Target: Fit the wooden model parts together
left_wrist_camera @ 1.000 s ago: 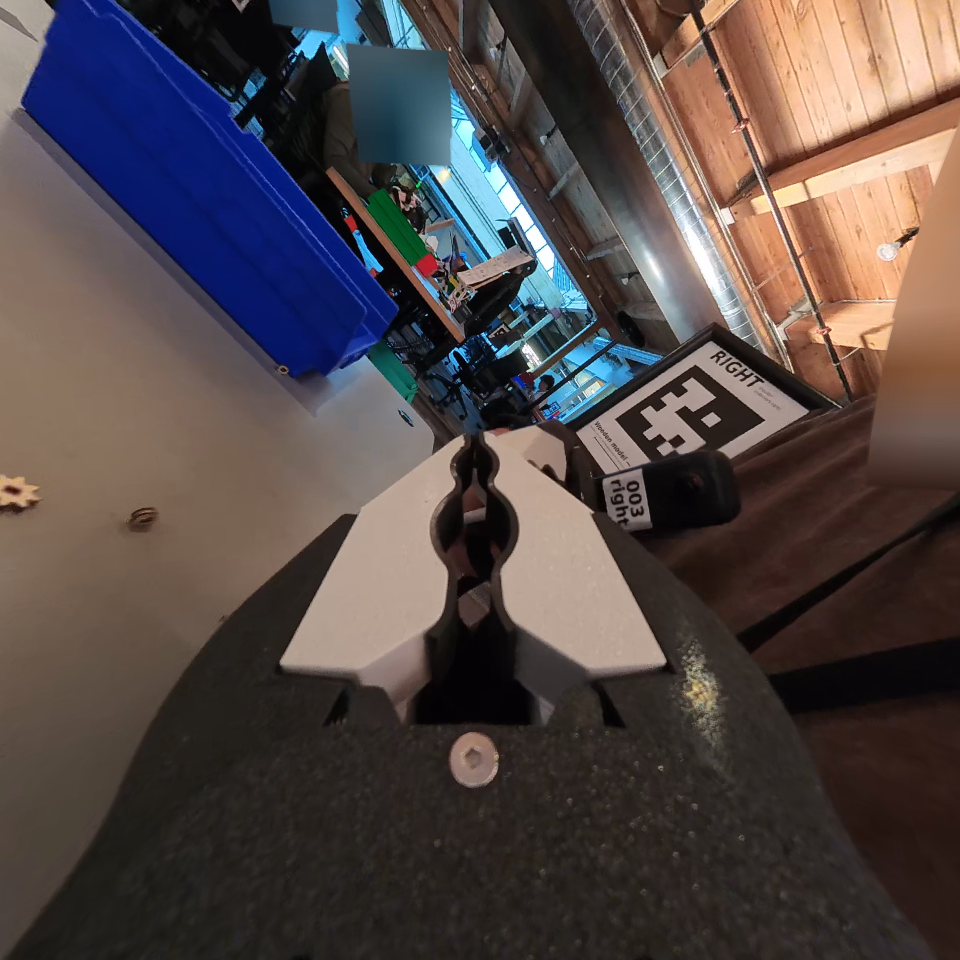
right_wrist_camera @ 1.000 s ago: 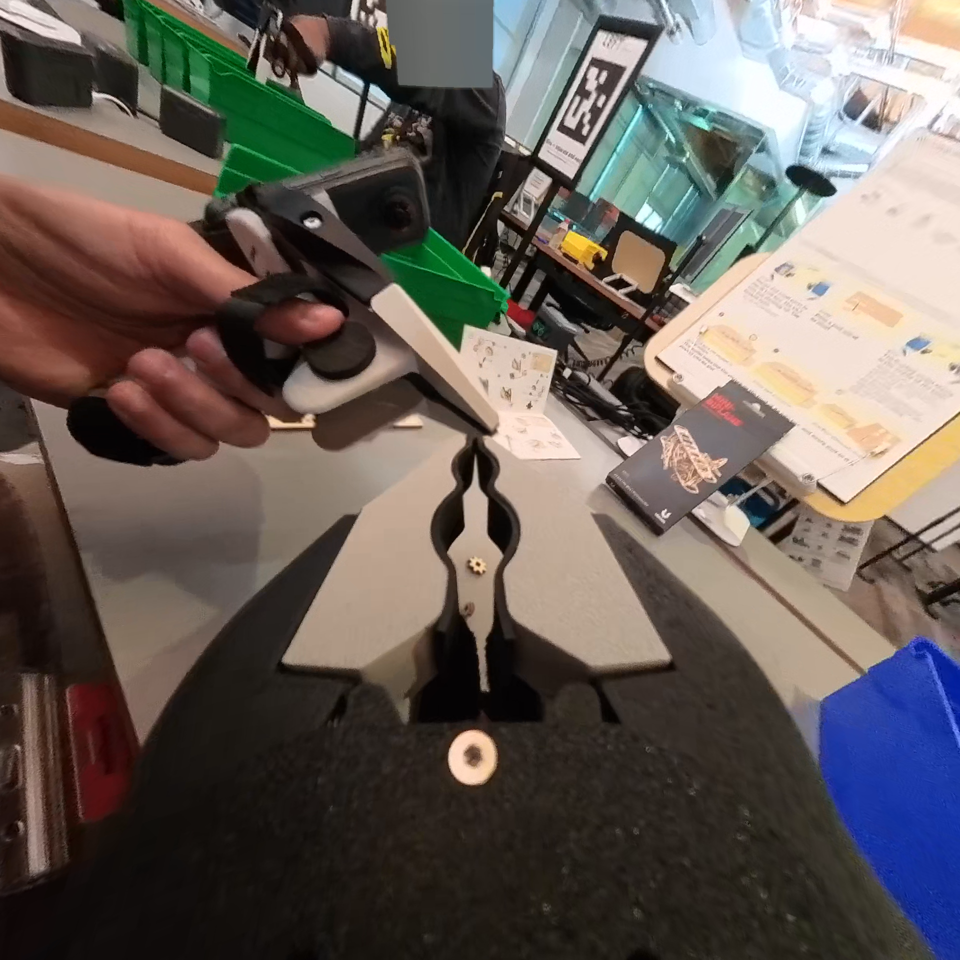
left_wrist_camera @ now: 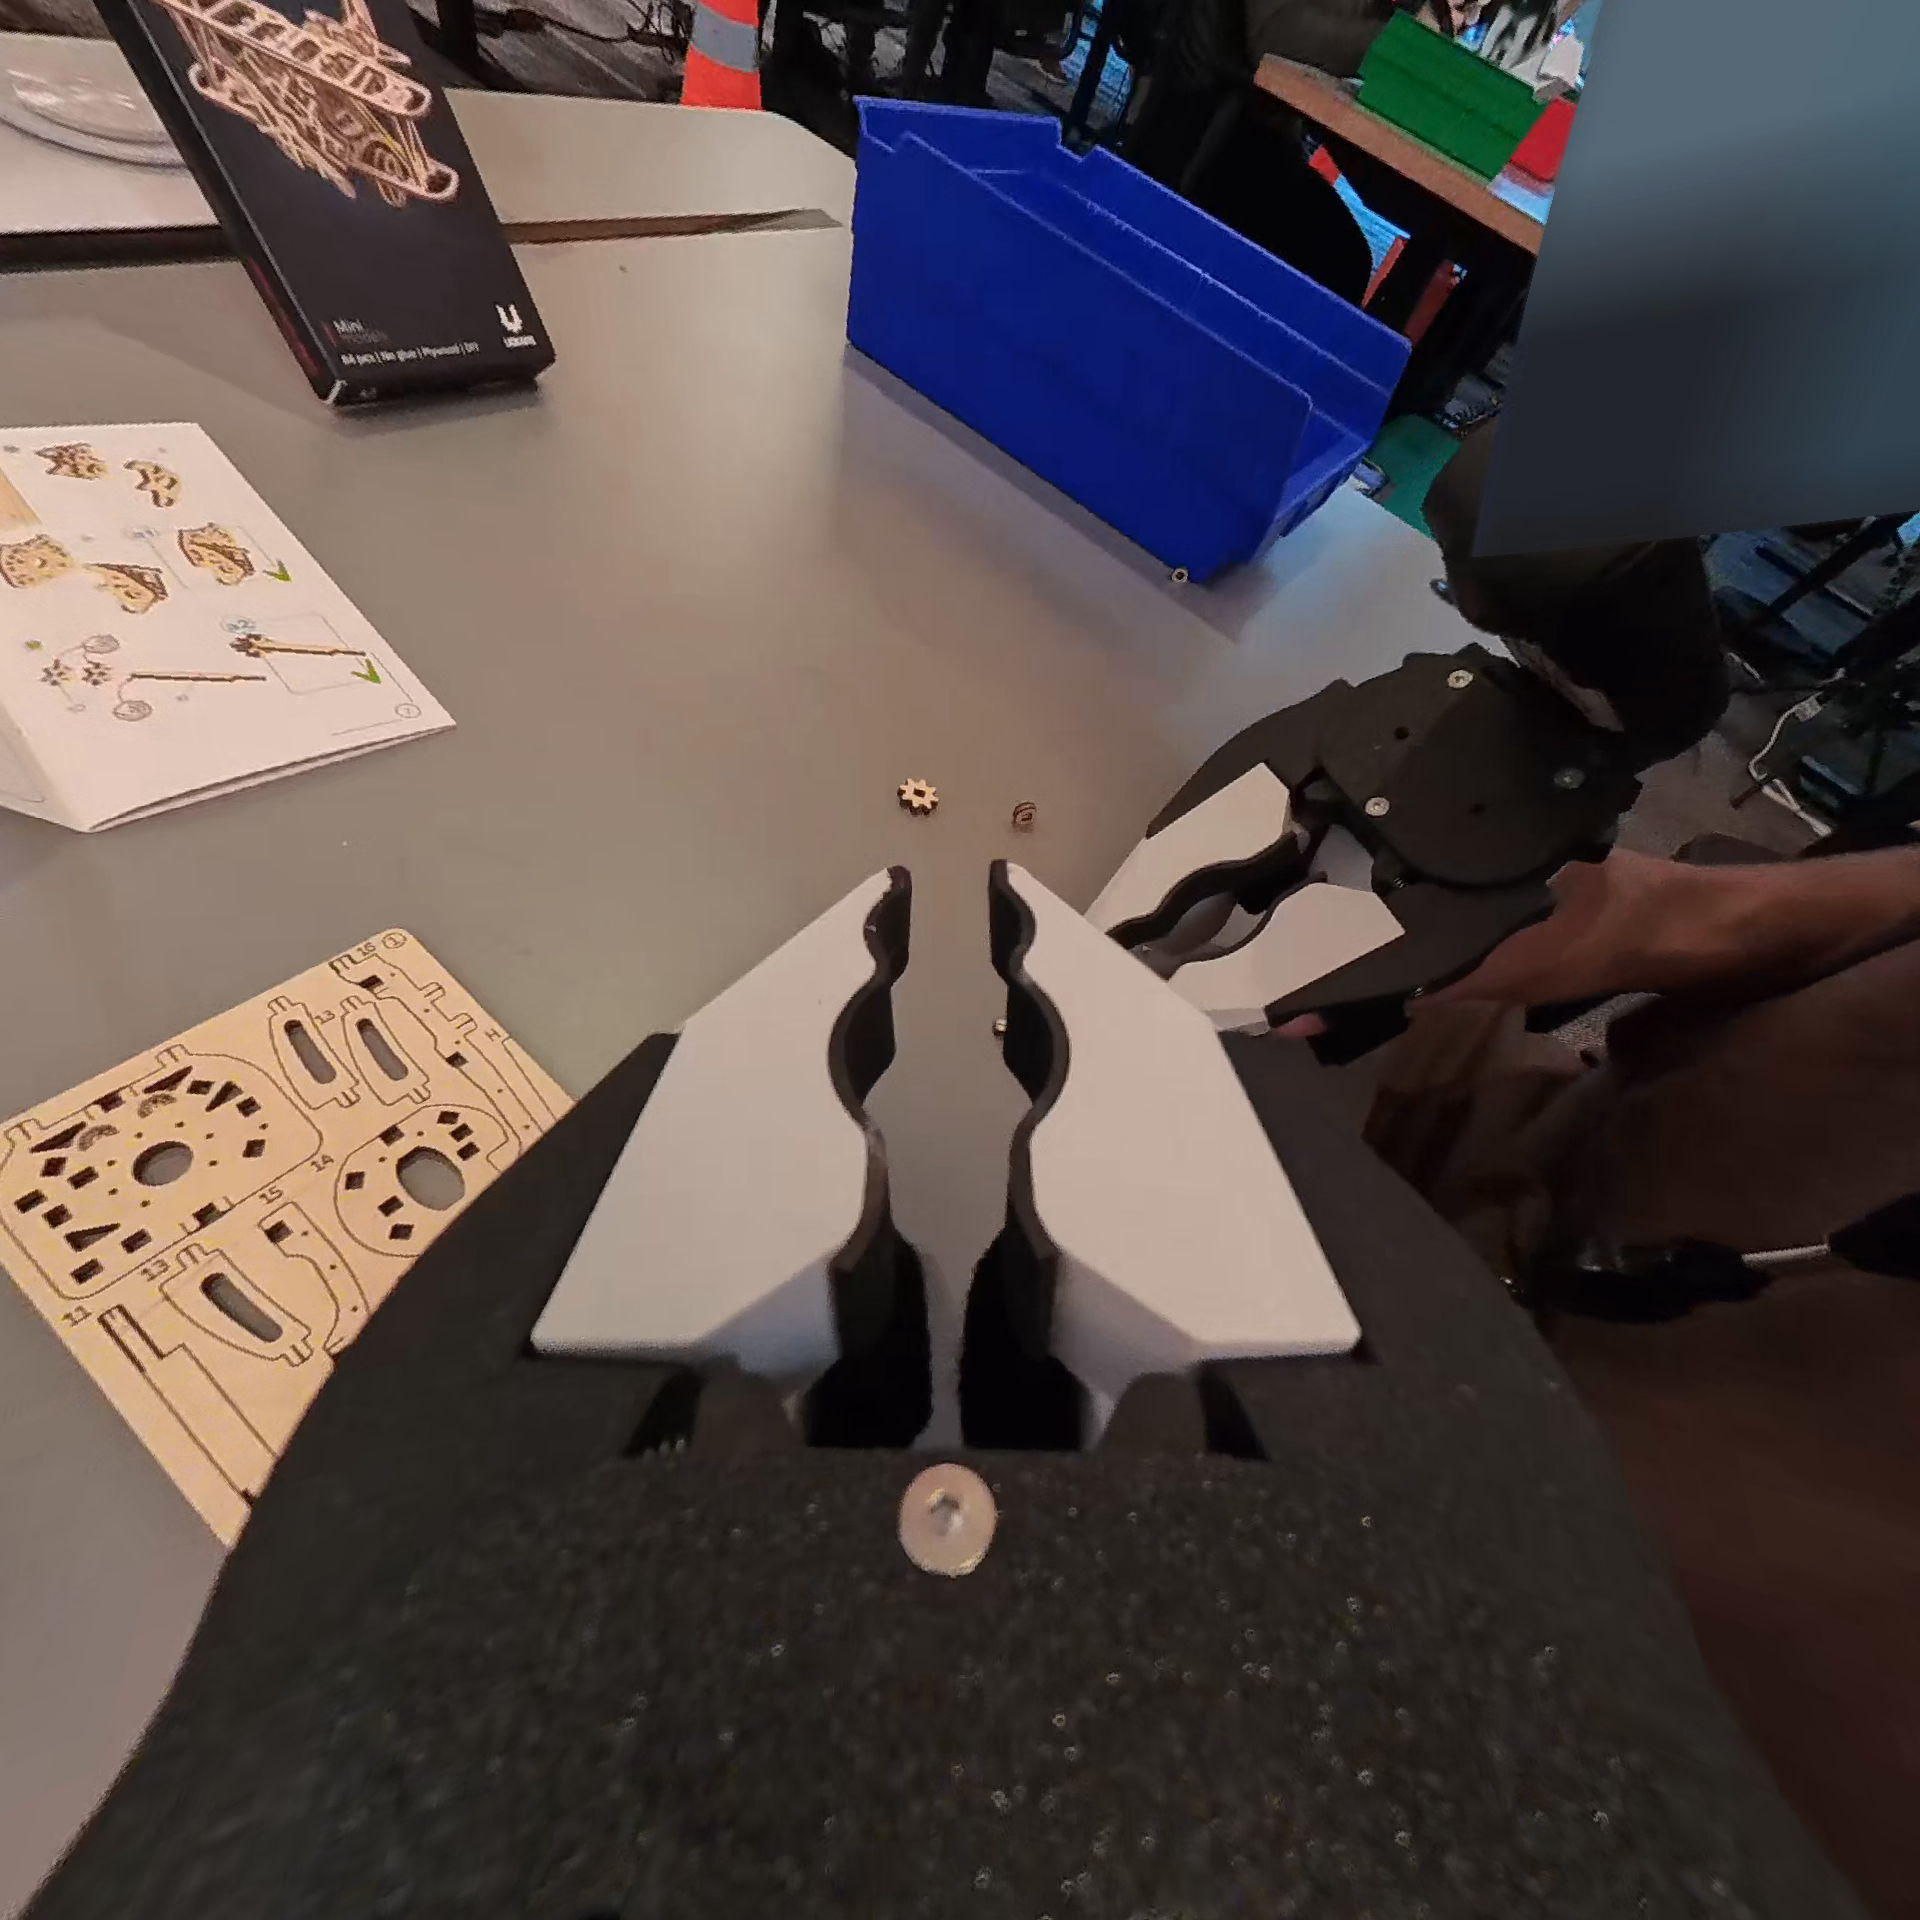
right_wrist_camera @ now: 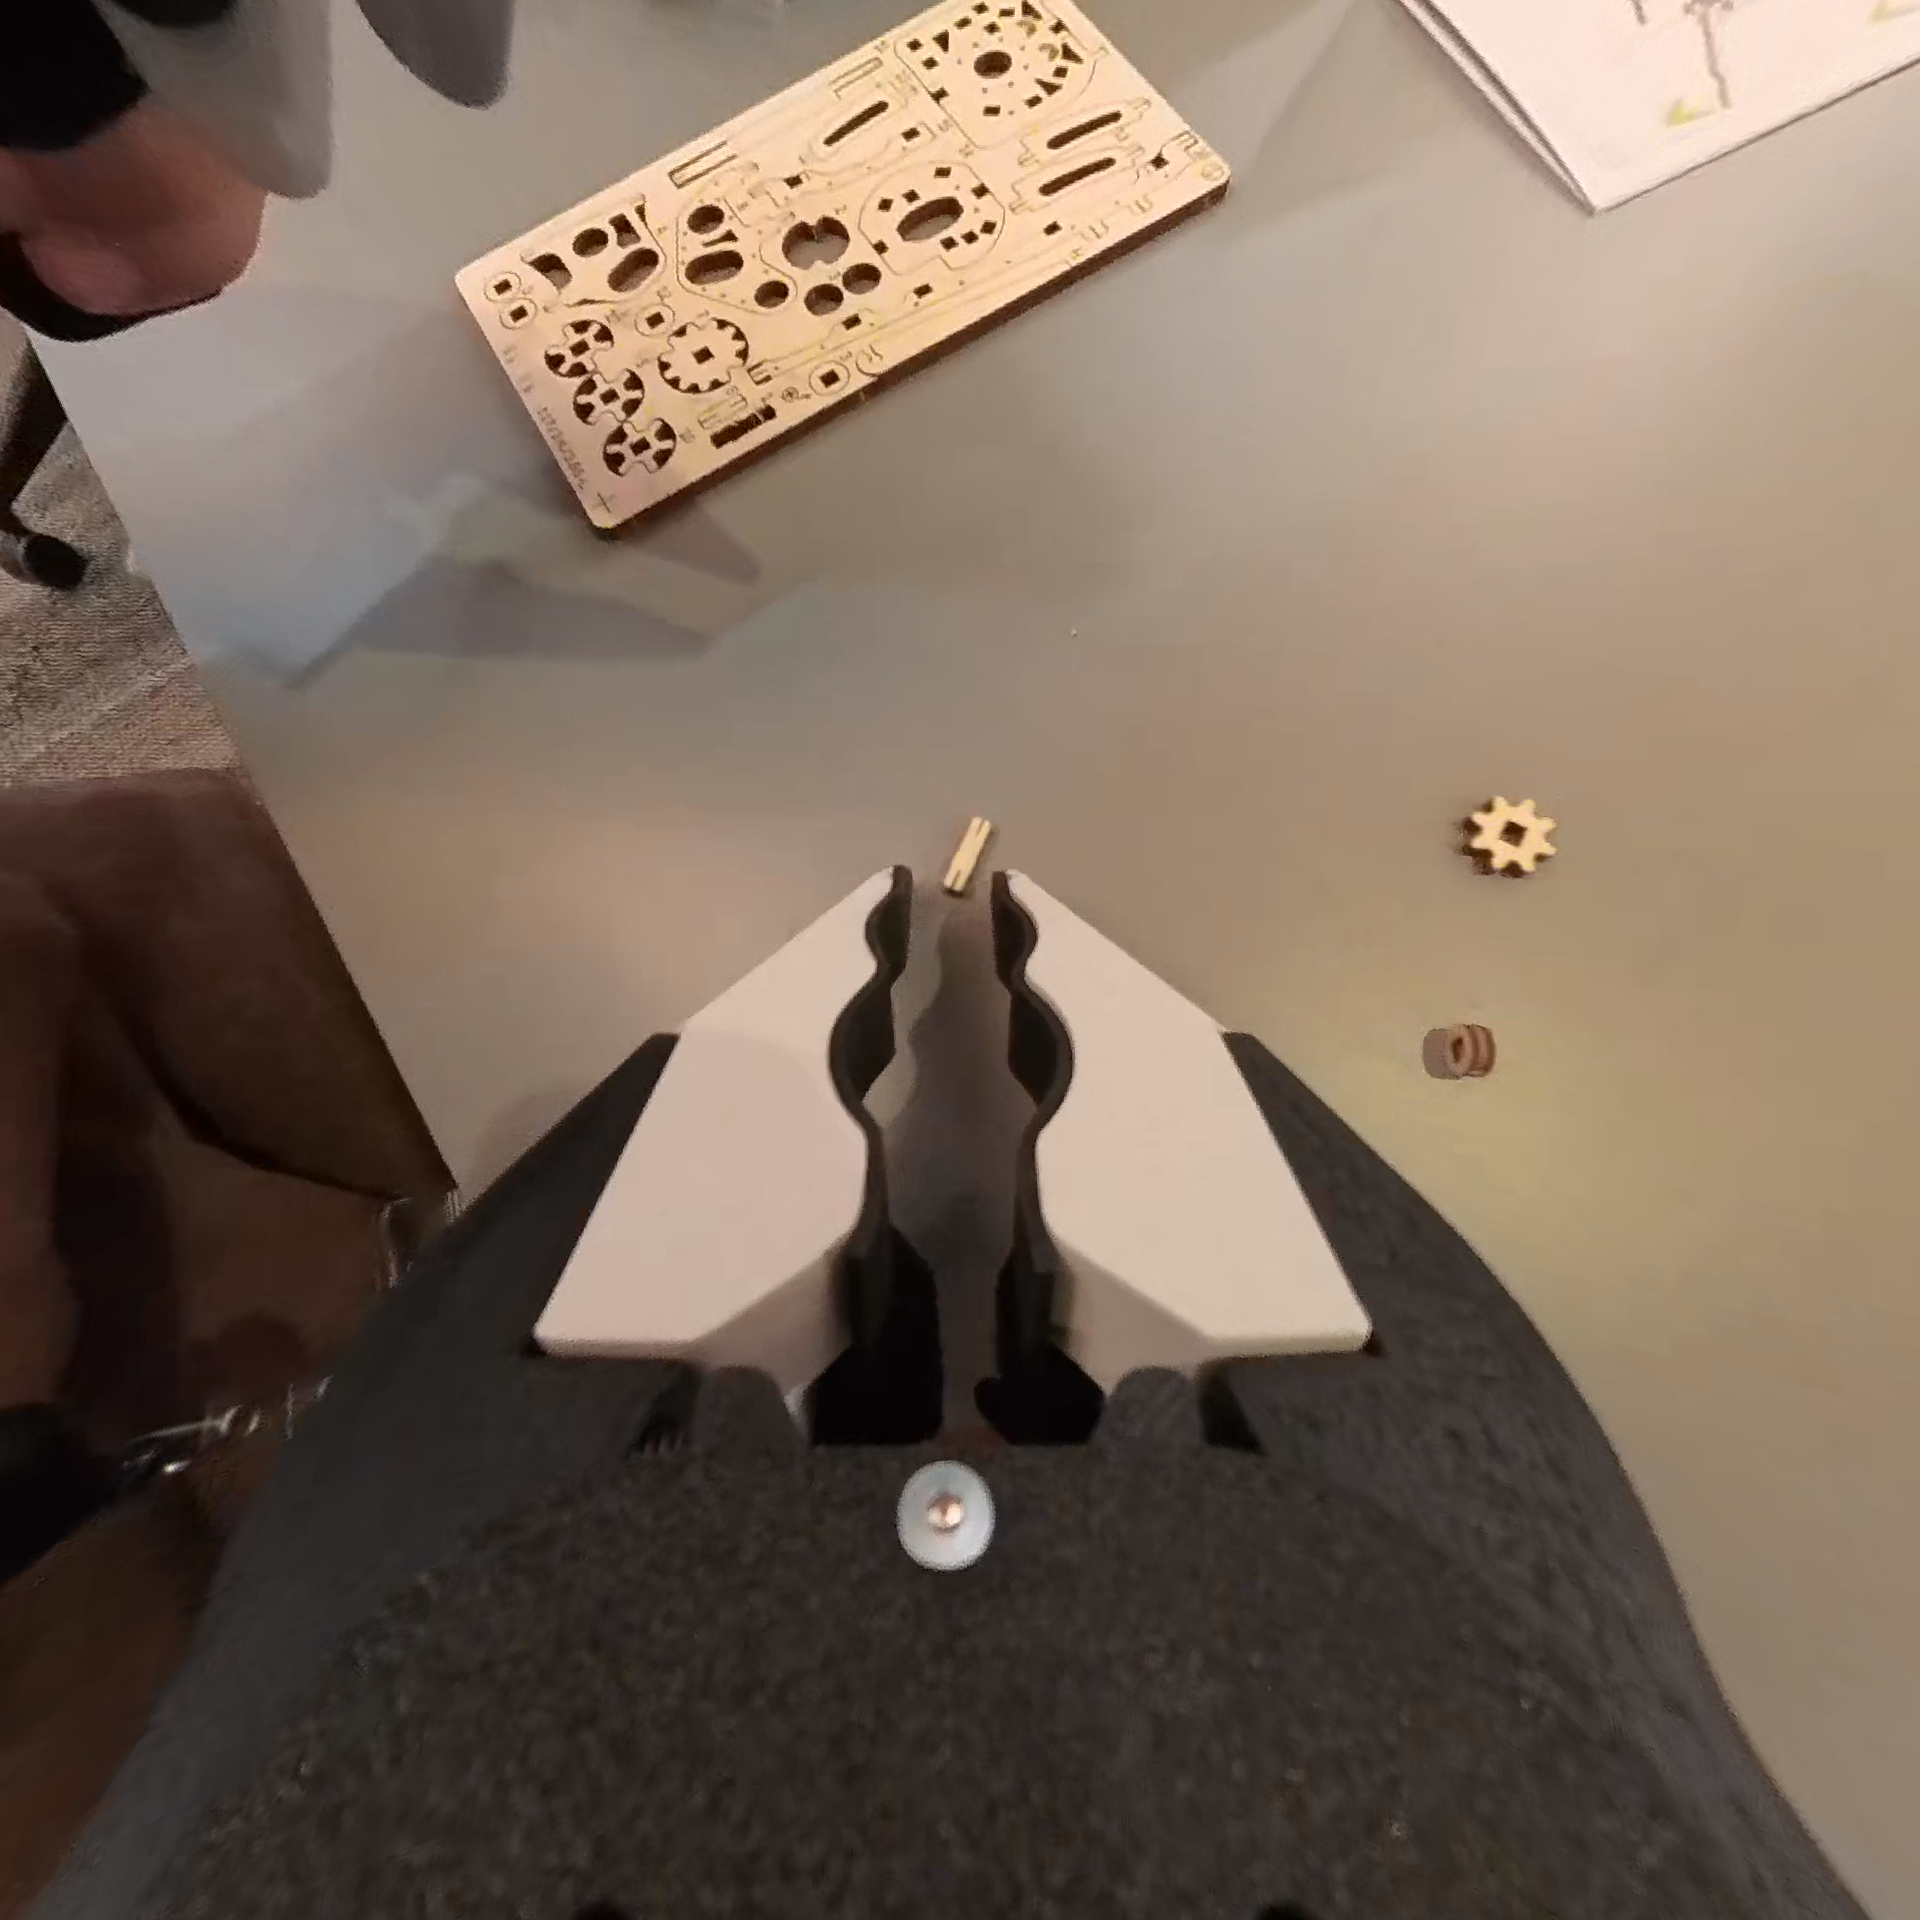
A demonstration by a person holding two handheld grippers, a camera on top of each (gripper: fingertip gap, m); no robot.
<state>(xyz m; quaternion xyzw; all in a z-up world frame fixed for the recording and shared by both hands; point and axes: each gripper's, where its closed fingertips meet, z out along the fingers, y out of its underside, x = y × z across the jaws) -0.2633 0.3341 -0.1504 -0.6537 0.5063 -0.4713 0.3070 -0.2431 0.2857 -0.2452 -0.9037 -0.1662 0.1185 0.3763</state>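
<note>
Over on the far left of the left wrist view, the laser-cut wooden sheet (left_wrist_camera: 208, 1174) lies flat on the grey table (left_wrist_camera: 665, 582), many of its shapes already punched out, and behind it the folded instruction leaflet (left_wrist_camera: 187, 613) sits with the black model box (left_wrist_camera: 343, 197) propped up beyond. Moving in to the middle, here is the left gripper (left_wrist_camera: 948, 883), hovering low over the table with its jaws apart and nothing between them, bare tabletop showing through the gap. Just past its tips lies the little wooden gear (left_wrist_camera: 917, 797), flat on the table, and right beside that, a touch further right, the small wooden ring (left_wrist_camera: 1024, 815). A tiny pale piece shows between the fingers lower down, too small to call. Behind all this stands the blue bin (left_wrist_camera: 1101, 343). On the right, the right gripper (left_wrist_camera: 1132, 930) comes in low from the side, held in a person's hand (left_wrist_camera: 1662, 935), jaws slightly parted. Switching to the right wrist view: wooden sheet (right_wrist_camera: 842, 249) up top left of centre, leaflet (right_wrist_camera: 1683, 83) in the top right corner. The right gripper (right_wrist_camera: 948, 883) has its jaws apart, empty, and a short wooden pin (right_wrist_camera: 966, 854) lies on the table just ahead of the gap, not gripped. Off to the right, well clear of the fingers, the gear (right_wrist_camera: 1509, 837) lies flat and the ring (right_wrist_camera: 1460, 1051) sits nearer the camera.
</note>
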